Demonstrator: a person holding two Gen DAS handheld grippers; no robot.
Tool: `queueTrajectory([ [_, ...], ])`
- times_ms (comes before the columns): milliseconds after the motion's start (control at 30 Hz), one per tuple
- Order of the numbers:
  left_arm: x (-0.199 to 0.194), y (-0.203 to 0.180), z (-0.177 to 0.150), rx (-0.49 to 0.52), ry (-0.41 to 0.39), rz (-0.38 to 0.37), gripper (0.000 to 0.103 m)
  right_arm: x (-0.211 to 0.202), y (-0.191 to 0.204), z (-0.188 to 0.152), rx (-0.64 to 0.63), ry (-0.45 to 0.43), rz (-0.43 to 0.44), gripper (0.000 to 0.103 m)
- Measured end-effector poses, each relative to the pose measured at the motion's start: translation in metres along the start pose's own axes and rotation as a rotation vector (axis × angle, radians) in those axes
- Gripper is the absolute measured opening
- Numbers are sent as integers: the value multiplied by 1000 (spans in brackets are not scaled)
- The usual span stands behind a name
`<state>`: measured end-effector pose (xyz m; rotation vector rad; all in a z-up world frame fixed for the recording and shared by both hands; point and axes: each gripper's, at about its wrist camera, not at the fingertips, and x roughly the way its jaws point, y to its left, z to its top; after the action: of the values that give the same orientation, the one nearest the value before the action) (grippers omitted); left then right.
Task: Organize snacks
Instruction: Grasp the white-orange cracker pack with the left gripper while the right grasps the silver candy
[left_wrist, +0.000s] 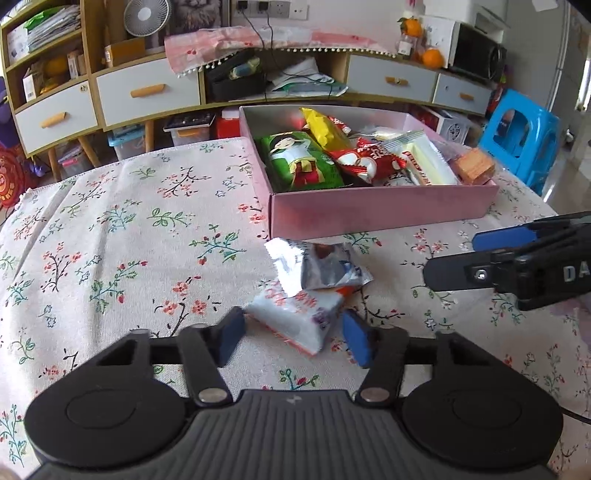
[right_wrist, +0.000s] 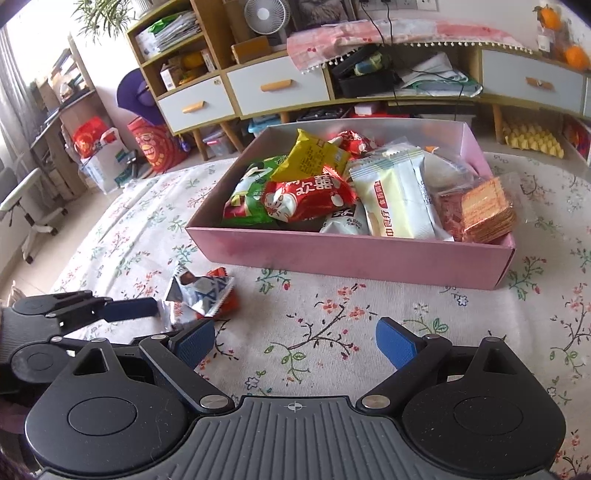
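Two loose snack packets lie on the flowered tablecloth in front of a pink box (left_wrist: 369, 212). My left gripper (left_wrist: 293, 326) is shut on the nearer one, a white packet with red print (left_wrist: 295, 321), its blue pads touching the packet's two ends at the tips. A silver and blue packet (left_wrist: 325, 266) rests against the white one on the far side. My right gripper (right_wrist: 295, 339) hovers open over bare cloth, nothing between its fingers, to the right of the packets (right_wrist: 201, 295). It also shows at the right edge of the left wrist view. The pink box (right_wrist: 351, 254) holds several snack bags.
The flowered tablecloth (left_wrist: 129, 240) covers the table, with its left half bare. Behind the table stands a low cabinet with grey drawers (left_wrist: 147, 92). A blue plastic stool (left_wrist: 524, 140) is on the floor at the far right.
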<state>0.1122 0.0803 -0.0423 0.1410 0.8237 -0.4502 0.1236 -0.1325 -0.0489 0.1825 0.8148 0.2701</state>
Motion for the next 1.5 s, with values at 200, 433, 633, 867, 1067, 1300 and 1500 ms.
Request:
queueTrajectory([
  [200,-1,-4,2,2,16,-93,41,-1,-3,3,39,-18,27,96],
  [433,1,-27,0,74,46,-218,41,2,-3,5,51,-15,38,96],
  [633,3,-32,-1,99,48,-217,39,5,0,-1,9,-12,0,83],
  [867,2,-29,-1,88,49,-200,36,2,-8,-9,-71,3,-52,42],
  [1067,2,-31,-1,89,53,-180,41,-11,-42,-10,-21,-6,-133,42],
  [1300,9,-51,-1,185,51,-93,80,-38,-78,-11,55,-25,-99,66],
  [1500,14,-68,6,218,26,-92,80,-44,-79,-13,-46,11,-52,73],
])
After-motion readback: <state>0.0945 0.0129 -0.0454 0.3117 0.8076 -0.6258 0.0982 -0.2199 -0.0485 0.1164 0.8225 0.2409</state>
